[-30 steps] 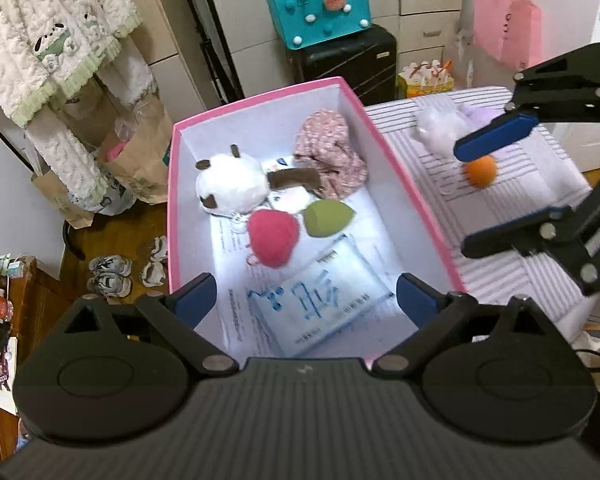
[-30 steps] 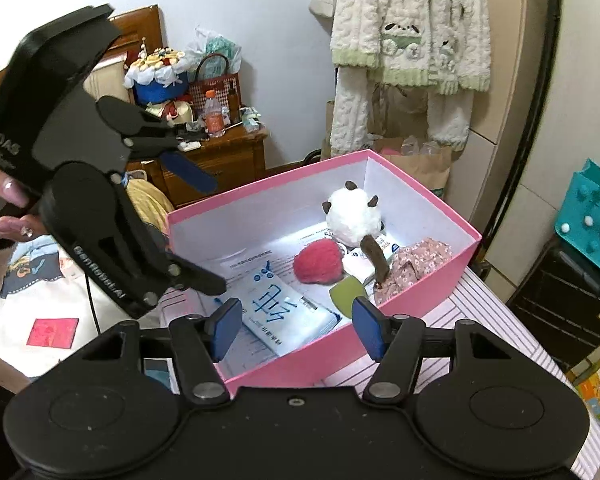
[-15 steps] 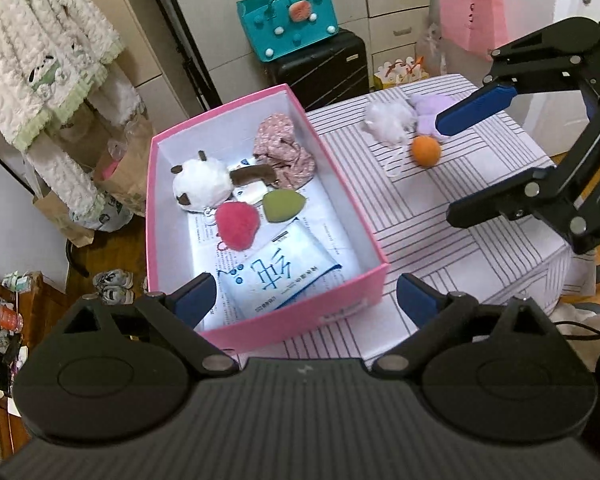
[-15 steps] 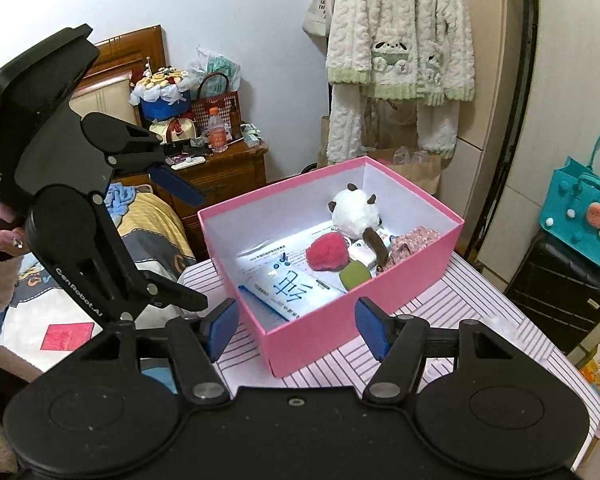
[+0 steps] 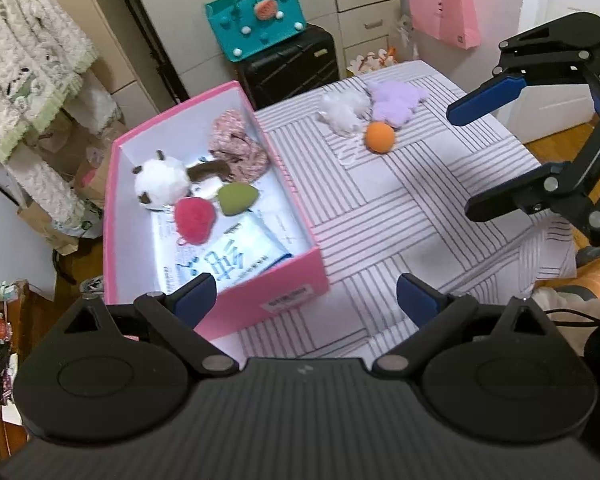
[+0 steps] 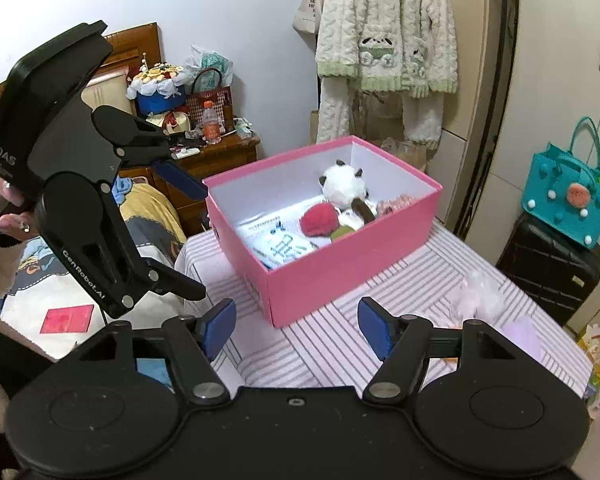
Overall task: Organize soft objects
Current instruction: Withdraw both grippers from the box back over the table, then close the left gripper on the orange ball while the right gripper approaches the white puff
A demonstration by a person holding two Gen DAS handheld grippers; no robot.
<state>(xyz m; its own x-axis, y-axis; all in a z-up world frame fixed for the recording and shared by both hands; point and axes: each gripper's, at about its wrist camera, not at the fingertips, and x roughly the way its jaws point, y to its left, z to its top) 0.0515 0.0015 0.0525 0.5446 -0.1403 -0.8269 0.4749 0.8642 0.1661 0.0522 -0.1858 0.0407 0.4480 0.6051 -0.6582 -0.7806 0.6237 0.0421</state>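
A pink box (image 5: 284, 296) stands on the striped table (image 5: 420, 208). It holds a white plush (image 5: 160, 184), a red pompom (image 5: 194, 220), a green sponge (image 5: 236, 198), a floral cloth (image 5: 238, 150) and a tissue pack (image 5: 228, 260). Beyond the box lie an orange ball (image 5: 379, 138), a white fluffy piece (image 5: 342, 110) and a purple one (image 5: 394, 102). My left gripper (image 5: 306, 300) is open and empty, hovering before the box's near corner. My right gripper (image 6: 296, 324) hangs over the cloth near the box (image 6: 340, 276). Its jaws are opening, with nothing between them.
A teal bag (image 5: 260, 20) sits on a black suitcase (image 5: 292, 64) behind the table, and a pink bag (image 5: 444, 4) hangs on the right. Fluffy clothes (image 6: 384, 36) hang by the wall. A bed (image 6: 80, 280) and a cluttered wooden nightstand (image 6: 220, 152) lie left of the table.
Both grippers have drawn back from the box, which now looks smaller and farther off. More striped cloth and the loose pieces show. The right gripper's jaws stand a little wider.
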